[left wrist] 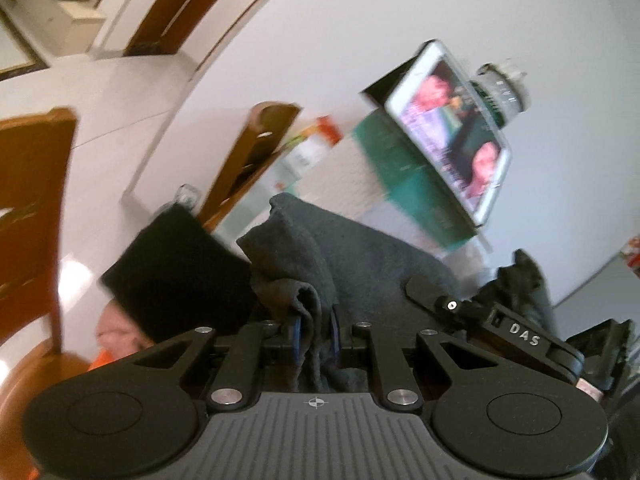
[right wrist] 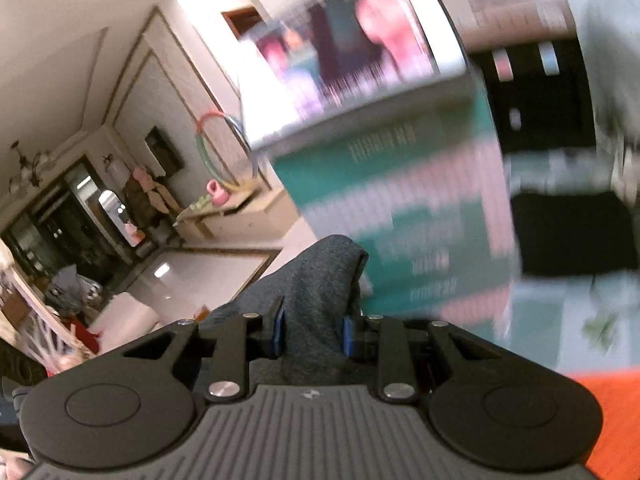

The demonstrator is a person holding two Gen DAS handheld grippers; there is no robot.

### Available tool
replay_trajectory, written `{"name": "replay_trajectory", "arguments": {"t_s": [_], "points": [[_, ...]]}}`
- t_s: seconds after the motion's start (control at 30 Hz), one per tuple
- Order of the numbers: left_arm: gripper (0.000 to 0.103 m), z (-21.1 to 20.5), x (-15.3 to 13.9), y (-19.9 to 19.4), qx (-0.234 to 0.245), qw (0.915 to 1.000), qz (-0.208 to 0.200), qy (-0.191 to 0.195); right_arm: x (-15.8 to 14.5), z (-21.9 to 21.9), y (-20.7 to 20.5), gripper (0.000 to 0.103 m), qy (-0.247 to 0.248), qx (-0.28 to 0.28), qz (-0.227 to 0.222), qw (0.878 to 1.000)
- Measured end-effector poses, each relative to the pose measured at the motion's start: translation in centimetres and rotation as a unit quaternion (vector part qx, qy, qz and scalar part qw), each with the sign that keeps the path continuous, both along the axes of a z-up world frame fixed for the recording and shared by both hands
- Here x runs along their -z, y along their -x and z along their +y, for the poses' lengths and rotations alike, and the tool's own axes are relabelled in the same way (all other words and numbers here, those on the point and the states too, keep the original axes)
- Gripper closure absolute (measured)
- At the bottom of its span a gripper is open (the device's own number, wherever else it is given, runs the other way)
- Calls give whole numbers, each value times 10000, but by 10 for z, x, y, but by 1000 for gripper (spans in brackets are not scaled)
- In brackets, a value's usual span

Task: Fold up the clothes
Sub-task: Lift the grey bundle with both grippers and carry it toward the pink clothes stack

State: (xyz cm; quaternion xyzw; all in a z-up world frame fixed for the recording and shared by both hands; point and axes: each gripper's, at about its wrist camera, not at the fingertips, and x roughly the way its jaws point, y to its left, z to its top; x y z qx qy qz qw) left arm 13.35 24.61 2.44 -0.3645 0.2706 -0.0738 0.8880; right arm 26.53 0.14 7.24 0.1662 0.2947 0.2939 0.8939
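Between the blue pads of the left gripper (left wrist: 316, 338), at the lower middle of the left wrist view, hangs a bunched edge of one dark grey garment (left wrist: 340, 256); the jaws stand nearly closed, pinching that fold. From there the cloth runs upward and away to a rounded peak near the frame's centre, and it spreads toward the right of the picture, where the right gripper (left wrist: 452, 306), marked with white letters, lies against it. In the right wrist view the same grey garment (right wrist: 316, 276) rises as a thick roll from between the right gripper (right wrist: 314, 334) pads toward the middle of the frame, its long axis running bottom to top and leaning slightly right; these jaws stand wider, closed on the roll. One black cloth (left wrist: 176, 268) lies left of the garment. Above, in the upper right, one tablet (left wrist: 448, 132) with a lit screen leans on a teal box (left wrist: 404, 172), with one jar (left wrist: 502, 90) behind it. Everything is blurred. An orange surface (right wrist: 612, 412) fills the lower right corner of the right view.
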Motion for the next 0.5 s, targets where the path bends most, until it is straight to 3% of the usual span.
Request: {"name": "replay_trajectory", "arguments": {"t_s": [0.1, 0.2, 0.5], "points": [[87, 1, 3, -10, -25, 9999, -87, -44, -17, 6, -2, 73, 292, -39, -367, 9989], [87, 5, 14, -19, -114, 9998, -46, -132, -14, 17, -9, 73, 576, -122, -576, 9966], [86, 27, 49, -26, -352, 9979, 461, -276, 51, 44, -49, 70, 687, -393, -164, 9967]]}}
